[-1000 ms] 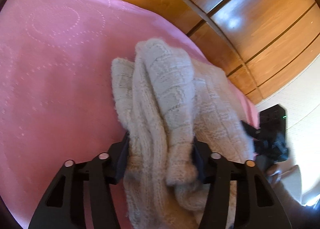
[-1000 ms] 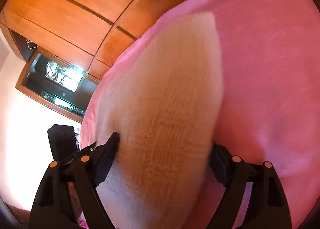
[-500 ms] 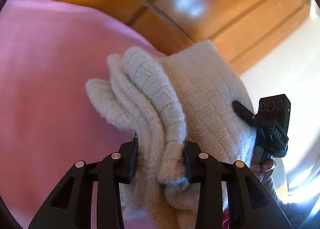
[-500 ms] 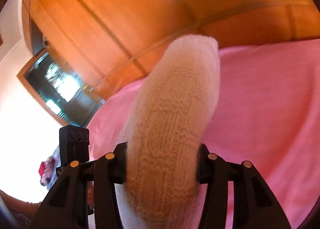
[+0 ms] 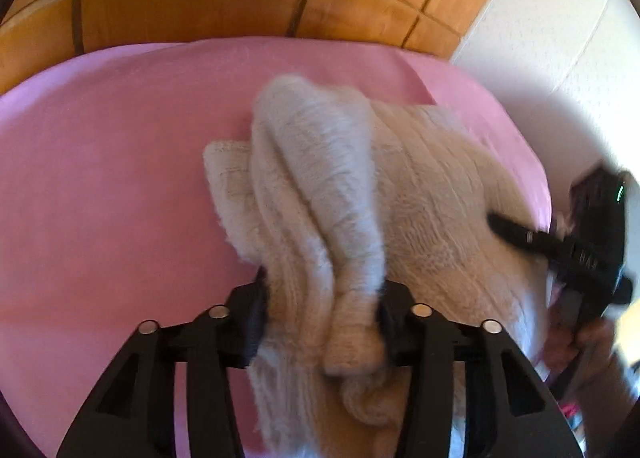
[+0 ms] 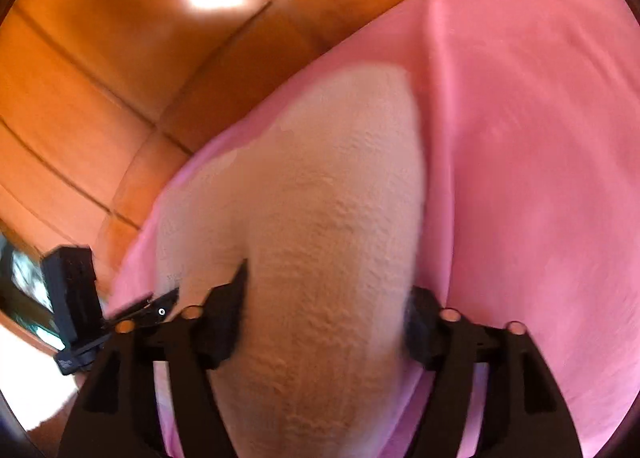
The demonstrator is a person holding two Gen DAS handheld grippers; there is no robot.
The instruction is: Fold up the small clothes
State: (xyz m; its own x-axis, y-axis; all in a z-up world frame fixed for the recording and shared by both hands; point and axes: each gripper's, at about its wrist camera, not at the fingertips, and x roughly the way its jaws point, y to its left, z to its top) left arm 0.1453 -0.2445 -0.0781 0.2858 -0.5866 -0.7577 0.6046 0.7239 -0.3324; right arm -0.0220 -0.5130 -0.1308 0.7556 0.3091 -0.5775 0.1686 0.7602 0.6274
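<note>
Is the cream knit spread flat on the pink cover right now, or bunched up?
Bunched, not flat. The cream knit hangs in thick gathered folds from the left gripper, and the right gripper clamps another doubled-over part.

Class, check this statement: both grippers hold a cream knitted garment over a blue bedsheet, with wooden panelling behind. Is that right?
Not quite: the bedsheet is pink, not blue, as the left wrist view shows. The rest holds: both grippers hold the cream knitted garment, with wooden panelling behind.

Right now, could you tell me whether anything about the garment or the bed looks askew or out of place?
The cream knit garment is bunched rather than flat: the left gripper pinches several gathered layers, while the right gripper holds a smoother width. The pink sheet looks undisturbed. Nothing appears torn or spilled.
</note>
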